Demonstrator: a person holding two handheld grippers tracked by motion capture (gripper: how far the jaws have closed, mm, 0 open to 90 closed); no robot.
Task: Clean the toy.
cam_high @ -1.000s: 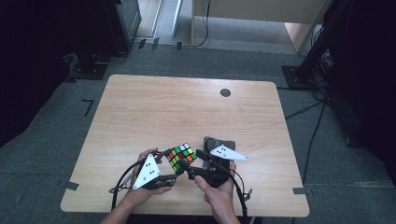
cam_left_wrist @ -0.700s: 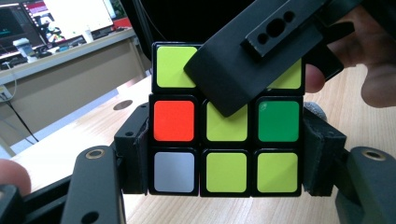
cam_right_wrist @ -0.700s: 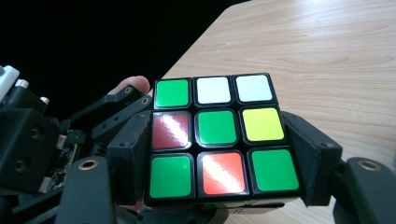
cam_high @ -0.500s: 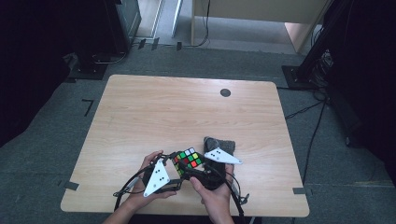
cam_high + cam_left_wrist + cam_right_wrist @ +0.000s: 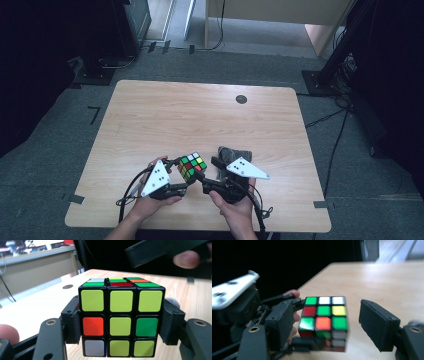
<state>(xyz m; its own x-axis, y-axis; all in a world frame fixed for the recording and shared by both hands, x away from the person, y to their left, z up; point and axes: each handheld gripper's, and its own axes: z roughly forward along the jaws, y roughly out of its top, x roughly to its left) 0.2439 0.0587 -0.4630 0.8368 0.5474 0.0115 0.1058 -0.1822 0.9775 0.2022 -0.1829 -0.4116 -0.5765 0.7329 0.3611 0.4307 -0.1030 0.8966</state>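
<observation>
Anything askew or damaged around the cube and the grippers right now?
Nothing stands out. The scrambled multicoloured puzzle cube sits square between the left gripper's pads, layers aligned. The right gripper straddles it; its far pad stands clear. A dark grey cloth lies on the wooden table.

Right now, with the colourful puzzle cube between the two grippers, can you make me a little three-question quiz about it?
1. True or false: the left gripper is clamped on the multicoloured plastic puzzle cube.
2. Which colour fills most of the cube face in the left gripper view? A yellow-green, B blue, C white.
3. What is the light wooden table made to look like?

Key: 1 true; 2 A; 3 pale wood grain.
</observation>
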